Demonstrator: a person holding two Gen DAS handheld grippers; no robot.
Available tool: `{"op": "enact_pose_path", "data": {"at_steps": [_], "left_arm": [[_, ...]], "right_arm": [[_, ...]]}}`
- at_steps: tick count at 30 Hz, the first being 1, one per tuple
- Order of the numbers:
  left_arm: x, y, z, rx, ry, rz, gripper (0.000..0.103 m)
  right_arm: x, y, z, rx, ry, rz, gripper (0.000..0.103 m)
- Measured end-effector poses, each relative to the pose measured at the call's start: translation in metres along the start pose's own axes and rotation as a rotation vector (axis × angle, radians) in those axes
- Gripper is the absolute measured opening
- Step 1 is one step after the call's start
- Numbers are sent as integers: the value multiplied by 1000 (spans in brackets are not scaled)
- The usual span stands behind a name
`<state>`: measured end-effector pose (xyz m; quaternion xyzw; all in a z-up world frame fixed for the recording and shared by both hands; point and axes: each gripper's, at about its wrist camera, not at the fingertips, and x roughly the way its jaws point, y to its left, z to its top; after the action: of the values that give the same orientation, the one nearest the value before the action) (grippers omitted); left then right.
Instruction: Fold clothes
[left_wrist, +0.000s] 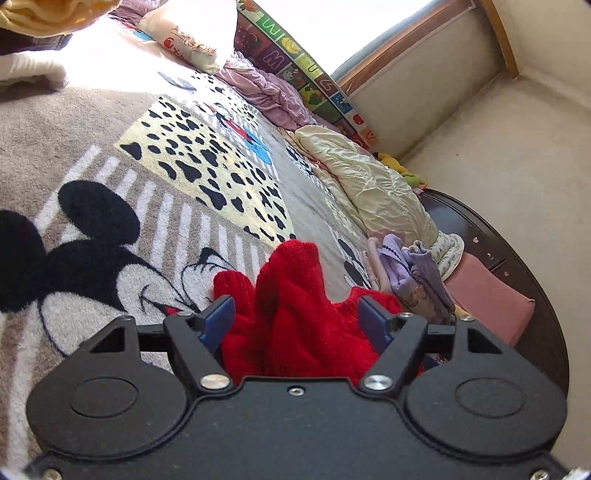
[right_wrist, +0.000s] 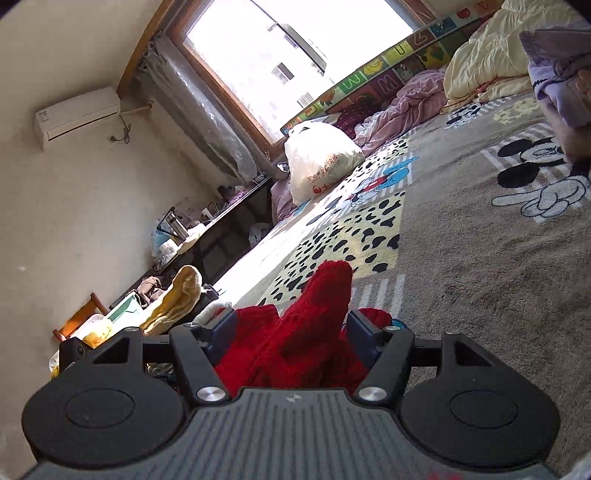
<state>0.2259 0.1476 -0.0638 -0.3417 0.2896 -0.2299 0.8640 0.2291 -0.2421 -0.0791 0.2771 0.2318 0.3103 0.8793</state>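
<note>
One garment: a red knit sweater (left_wrist: 295, 310), bunched up, with a ribbed cuff or fold sticking up past the fingers in both wrist views (right_wrist: 306, 332).
Where it sits: over the near part of the Mickey Mouse blanket (left_wrist: 110, 229); whether it touches the blanket cannot be told.
Left gripper (left_wrist: 297, 314): blue-padded fingers (left_wrist: 218, 317) spread wide, with red knit filling the gap between them; whether the pads actually press the fabric cannot be told.
Right gripper (right_wrist: 293, 326): jaws likewise apart, the sweater heaped between them and rising above the tips; grip on the cloth unclear.
Blanket detail: grey-beige plush with a cream panel of black spots (left_wrist: 207, 162) beyond the sweater, cartoon figures across it (right_wrist: 532, 177).
Beside the sweater: a small heap of lilac clothes (left_wrist: 413, 273) near the bed's edge, next to a pink cushion (left_wrist: 491, 299).
Farther along the bed: a crumpled cream quilt (left_wrist: 373, 184), a mauve duvet (left_wrist: 266, 88), a white printed pillow (right_wrist: 317, 158).
Bed's far side: an alphabet play mat (left_wrist: 317, 74) standing against the window (right_wrist: 288, 48).
Yellow garment: (right_wrist: 173, 299) draped at the bed's edge in the right wrist view.
Room: an air conditioner (right_wrist: 77, 114) high on the wall, a cluttered dark shelf (right_wrist: 207, 229) beneath the window.
</note>
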Motion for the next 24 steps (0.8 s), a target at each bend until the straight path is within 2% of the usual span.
{"op": "enact_pose_path", "data": {"at_steps": [1, 2, 3, 5, 7, 8, 10, 13, 15, 17, 19, 21, 22, 23, 24], "left_arm": [[7, 0, -1, -11, 14, -1, 65], [14, 2, -1, -22, 23, -7, 36], [18, 4, -1, -40, 17, -14, 26], [17, 16, -2, -150, -44, -118, 21], [13, 26, -2, -233, -107, -219, 20], [13, 31, -2, -255, -113, -242, 20], [20, 42, -3, -297, -91, -230, 20], [38, 64, -6, -384, -23, -167, 20], [44, 70, -6, -405, -4, -140, 21], [46, 73, -6, -414, 3, -146, 22], [47, 74, -5, -422, 15, -152, 25], [46, 75, -4, -437, 27, -161, 27], [42, 71, -3, -428, 17, -160, 34], [34, 65, -2, -405, -7, -151, 51], [26, 57, -2, -372, -37, -125, 60]], "right_arm": [[6, -4, -4, 27, 15, 5, 40], [12, -11, -6, 69, 22, 23, 38], [18, -21, -7, 126, 21, 52, 32], [30, -47, -6, 307, 28, 177, 28], [44, -72, -8, 493, 62, 282, 26], [49, -82, -10, 551, 76, 288, 26], [55, -98, -16, 614, 112, 276, 26], [55, -110, -23, 677, 118, 253, 23], [57, -106, -19, 642, 123, 230, 23], [58, -102, -14, 592, 129, 214, 22], [57, -101, -15, 595, 127, 213, 23], [49, -94, -14, 573, 100, 202, 28], [43, -87, -12, 541, 80, 185, 33], [34, -78, -8, 479, 56, 145, 37], [22, -65, -2, 386, 24, 91, 47]]}}
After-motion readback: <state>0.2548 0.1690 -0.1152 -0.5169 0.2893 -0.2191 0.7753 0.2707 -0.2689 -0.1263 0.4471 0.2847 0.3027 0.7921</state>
